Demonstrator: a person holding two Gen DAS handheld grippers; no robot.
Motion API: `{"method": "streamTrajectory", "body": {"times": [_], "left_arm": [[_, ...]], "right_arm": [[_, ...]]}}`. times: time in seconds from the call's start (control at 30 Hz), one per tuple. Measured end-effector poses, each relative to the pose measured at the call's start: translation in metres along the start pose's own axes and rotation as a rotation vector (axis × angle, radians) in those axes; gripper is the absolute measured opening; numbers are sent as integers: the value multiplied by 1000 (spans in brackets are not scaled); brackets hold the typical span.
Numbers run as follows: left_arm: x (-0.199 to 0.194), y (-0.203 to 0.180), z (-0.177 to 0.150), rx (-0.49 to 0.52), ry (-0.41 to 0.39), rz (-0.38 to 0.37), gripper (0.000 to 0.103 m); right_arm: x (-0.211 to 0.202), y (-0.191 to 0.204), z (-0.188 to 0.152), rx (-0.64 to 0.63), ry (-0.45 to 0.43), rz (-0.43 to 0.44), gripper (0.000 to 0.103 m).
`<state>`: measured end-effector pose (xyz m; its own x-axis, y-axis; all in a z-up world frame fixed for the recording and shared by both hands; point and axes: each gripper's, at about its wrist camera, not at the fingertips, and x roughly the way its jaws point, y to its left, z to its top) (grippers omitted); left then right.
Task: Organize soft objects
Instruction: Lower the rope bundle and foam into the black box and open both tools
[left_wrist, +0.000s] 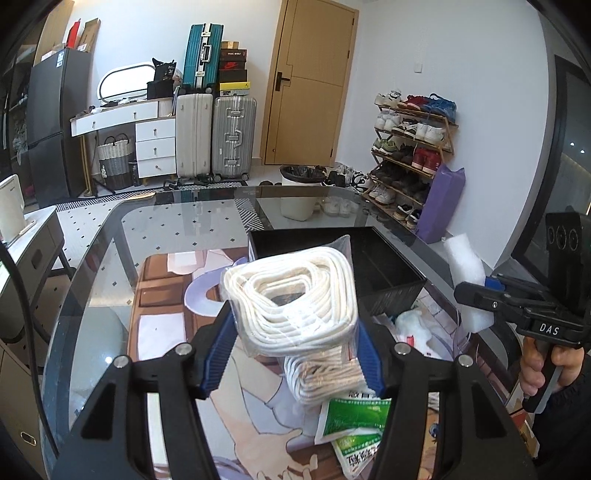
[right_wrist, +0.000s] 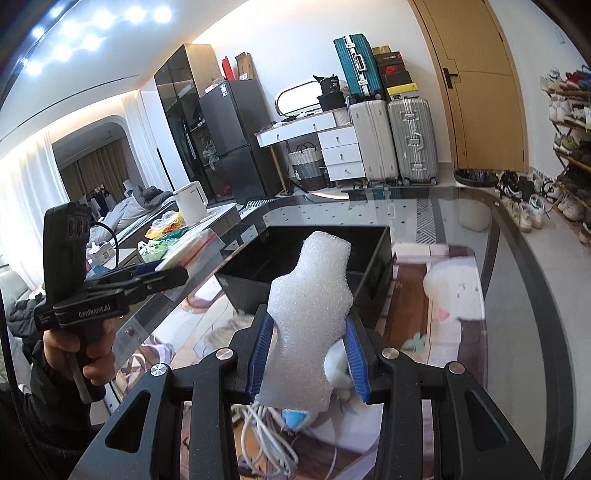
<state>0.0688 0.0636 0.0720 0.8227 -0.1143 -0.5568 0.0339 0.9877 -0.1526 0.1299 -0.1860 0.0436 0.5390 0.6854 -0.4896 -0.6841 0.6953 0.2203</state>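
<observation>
Two soft items hang above the glass table (left_wrist: 92, 280), the left gripper (left_wrist: 291, 332) clamping a bagged coil of white rope (left_wrist: 295, 295), the right gripper (right_wrist: 306, 354) pinching a white foam piece (right_wrist: 310, 317), the black plastic bin (right_wrist: 373, 266) toward the far edge apparently empty, white cables (right_wrist: 269, 435) unsorted.

walls white | wooden door (left_wrist: 310, 81) | suitcases (left_wrist: 216, 136) | shoe rack (left_wrist: 410, 151) | black fridge (right_wrist: 232, 136) | tiled floor (left_wrist: 85, 229)

Left gripper (left_wrist: 295, 332) and right gripper (right_wrist: 308, 347) are both clamped on loads, raised side by side.
</observation>
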Motion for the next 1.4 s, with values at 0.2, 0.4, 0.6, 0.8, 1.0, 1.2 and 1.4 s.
{"method": "streamTrajectory", "body": {"times": [0.2,0.4,0.6,0.8,1.0,1.2,1.4], "left_arm": [[11,-1,12,-4,-3,-5,59],[25,-6,25,10,0,-9,59],[41,-9,36,17,9,-8,59],[56,-11,41,25,25,-4,59],[74,-15,41,41,45,10,59],[87,-16,38,48,67,21,59],[99,-24,36,79,86,38,59]], "right_arm": [[8,7,20,-35,3,1,39],[18,6,29,-39,6,4,39],[29,0,42,-38,9,0,39],[47,-3,49,-52,22,-25,39],[70,-5,53,-82,41,-51,39],[85,-8,54,-98,59,-83,39],[98,-13,52,-115,84,-108,39]]}}
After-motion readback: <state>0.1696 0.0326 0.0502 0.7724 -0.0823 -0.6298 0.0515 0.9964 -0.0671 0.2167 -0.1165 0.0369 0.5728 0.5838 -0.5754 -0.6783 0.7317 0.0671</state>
